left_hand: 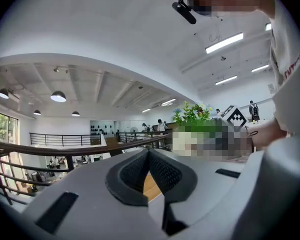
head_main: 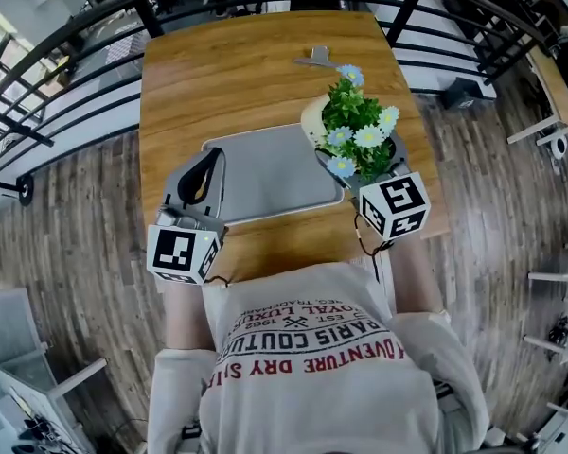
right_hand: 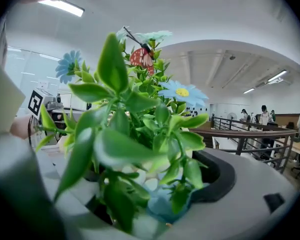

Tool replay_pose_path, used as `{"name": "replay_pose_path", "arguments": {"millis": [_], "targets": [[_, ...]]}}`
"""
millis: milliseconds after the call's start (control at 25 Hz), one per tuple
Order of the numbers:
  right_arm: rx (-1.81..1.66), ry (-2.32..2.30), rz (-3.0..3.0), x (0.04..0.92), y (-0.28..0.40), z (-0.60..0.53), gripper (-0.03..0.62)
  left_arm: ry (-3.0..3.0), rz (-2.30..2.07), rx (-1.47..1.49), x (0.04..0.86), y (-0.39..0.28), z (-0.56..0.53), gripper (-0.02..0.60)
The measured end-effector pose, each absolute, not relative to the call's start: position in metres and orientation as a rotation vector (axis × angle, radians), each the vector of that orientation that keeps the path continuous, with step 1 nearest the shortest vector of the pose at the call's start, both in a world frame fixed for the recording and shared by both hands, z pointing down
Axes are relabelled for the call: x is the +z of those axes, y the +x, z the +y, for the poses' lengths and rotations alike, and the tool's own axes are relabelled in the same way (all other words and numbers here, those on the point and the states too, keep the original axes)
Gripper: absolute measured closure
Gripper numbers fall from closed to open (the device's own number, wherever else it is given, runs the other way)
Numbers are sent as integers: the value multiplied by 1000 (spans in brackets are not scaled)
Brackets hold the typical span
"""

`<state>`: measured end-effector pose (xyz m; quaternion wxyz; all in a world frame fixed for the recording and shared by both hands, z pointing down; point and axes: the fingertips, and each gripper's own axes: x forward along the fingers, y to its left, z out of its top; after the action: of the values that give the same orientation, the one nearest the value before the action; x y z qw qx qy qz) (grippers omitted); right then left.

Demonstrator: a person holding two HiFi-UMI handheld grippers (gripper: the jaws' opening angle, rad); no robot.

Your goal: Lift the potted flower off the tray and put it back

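Wooden surface [head_main: 256, 74] on a railed gallery, black railing [head_main: 66, 74] beyond its far edge. A grey tray [head_main: 275, 173] lies on the surface between the two grippers. Right gripper [right_hand: 150, 189]: jaws clenched on the pale pot of the potted flower [head_main: 358, 126], whose green leaves and blue and white blossoms rise straight ahead of the jaws and fill the right gripper view. The pot stands at the tray's right rim; whether it touches the tray cannot be told. Left gripper [head_main: 208, 159]: jaws closed tip to tip, nothing between them, over the tray's left edge, well apart from the potted flower.
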<state>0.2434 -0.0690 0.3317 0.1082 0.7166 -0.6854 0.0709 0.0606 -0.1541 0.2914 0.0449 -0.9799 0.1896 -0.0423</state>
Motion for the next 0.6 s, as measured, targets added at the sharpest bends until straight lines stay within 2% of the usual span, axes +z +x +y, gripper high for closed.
{"name": "replay_pose_path", "arguments": {"millis": [600], "targets": [[160, 2060, -2053, 327, 231, -70, 117, -2999, 558, -77, 287, 59, -141, 569]]}}
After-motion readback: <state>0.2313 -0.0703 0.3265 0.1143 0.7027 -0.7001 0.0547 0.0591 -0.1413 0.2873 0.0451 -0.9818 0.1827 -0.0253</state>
